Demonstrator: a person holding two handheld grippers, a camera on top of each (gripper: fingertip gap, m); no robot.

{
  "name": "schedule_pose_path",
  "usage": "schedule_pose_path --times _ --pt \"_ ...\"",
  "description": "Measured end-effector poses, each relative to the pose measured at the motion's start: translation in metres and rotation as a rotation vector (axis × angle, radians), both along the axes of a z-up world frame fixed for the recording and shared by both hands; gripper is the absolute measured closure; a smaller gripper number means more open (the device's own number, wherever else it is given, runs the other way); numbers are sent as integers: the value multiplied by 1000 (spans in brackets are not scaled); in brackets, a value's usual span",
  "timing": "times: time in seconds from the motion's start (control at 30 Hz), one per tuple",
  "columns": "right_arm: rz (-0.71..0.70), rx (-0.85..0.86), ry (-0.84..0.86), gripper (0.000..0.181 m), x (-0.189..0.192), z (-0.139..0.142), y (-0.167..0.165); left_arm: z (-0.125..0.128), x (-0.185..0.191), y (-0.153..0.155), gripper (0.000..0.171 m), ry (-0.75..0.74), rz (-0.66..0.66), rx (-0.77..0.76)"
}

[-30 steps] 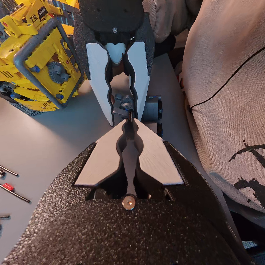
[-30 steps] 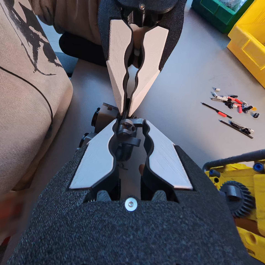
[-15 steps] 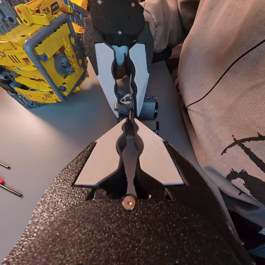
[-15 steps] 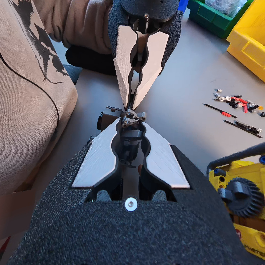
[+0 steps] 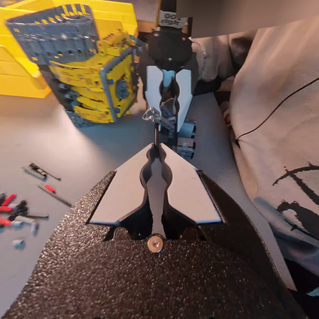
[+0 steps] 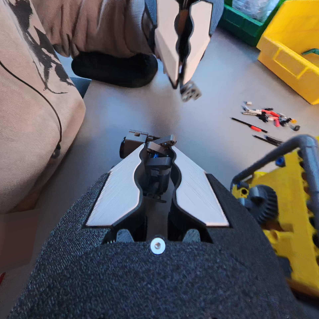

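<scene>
Since a second ago, the two claws have drawn apart: the left claw [image 5: 156,146] has pulled a thin black rod [image 5: 156,133] away from the grey motor block [image 6: 151,165], and a small grey connector piece [image 5: 151,116] rides on the rod's far tip. Its fingers are pinched almost fully together on the near end of the rod, and the connector stands clear of the right claw's fingertips in the left wrist view. In the right wrist view the same connector hangs just past the left claw's tips, above the tabletop [image 6: 198,131].

The right claw [image 6: 158,150] stands part open, its fingers pressed against both sides of the grey motor block, which fills the gap between them and pokes out beyond the tips. A yellow toy vehicle [image 6: 283,188] with a grey gear sits close on that claw's right. Farther ahead and to the right lie loose red and black pins [image 6: 269,117], and beyond them a yellow bin [image 6: 291,57] and a green bin [image 6: 241,25]. A person's beige sleeve [image 6: 96,29] lies ahead on the left.
</scene>
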State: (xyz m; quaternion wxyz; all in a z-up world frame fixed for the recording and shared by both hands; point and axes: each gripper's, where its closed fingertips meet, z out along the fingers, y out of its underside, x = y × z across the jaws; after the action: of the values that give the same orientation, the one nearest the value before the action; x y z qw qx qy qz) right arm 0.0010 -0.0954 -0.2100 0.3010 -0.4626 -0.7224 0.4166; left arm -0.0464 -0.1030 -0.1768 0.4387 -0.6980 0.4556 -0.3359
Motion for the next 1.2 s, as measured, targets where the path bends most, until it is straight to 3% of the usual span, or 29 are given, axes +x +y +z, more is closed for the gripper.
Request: schedule_pose_path --times 0.23,0.43,0.5,0.6,0.67,0.97,1.0,1.07,1.2 --pt "-87 74 27 151 -5 3 8 -6 0 1 169 37 15 4" --pt "-115 64 75 112 -6 30 10 1 10 0 169 6 13 33" --pt "-109 66 122 117 -5 49 9 7 19 -5 169 -5 -18 51" --pt "-41 203 113 130 -9 52 -4 12 34 -14 169 7 -81 73" --pt "-6 324 138 163 -10 53 -12 13 43 -17 168 30 -112 79" --pt "-27 271 162 167 5 59 -16 26 45 -22 170 -32 -145 92" --pt "-97 277 160 167 18 61 3 26 25 -13 170 -14 -79 105" --pt "-208 147 189 167 49 72 28 51 -32 -8 170 -172 64 97" --pt "-135 247 190 165 28 64 4 24 -1 -7 169 -53 -18 75"
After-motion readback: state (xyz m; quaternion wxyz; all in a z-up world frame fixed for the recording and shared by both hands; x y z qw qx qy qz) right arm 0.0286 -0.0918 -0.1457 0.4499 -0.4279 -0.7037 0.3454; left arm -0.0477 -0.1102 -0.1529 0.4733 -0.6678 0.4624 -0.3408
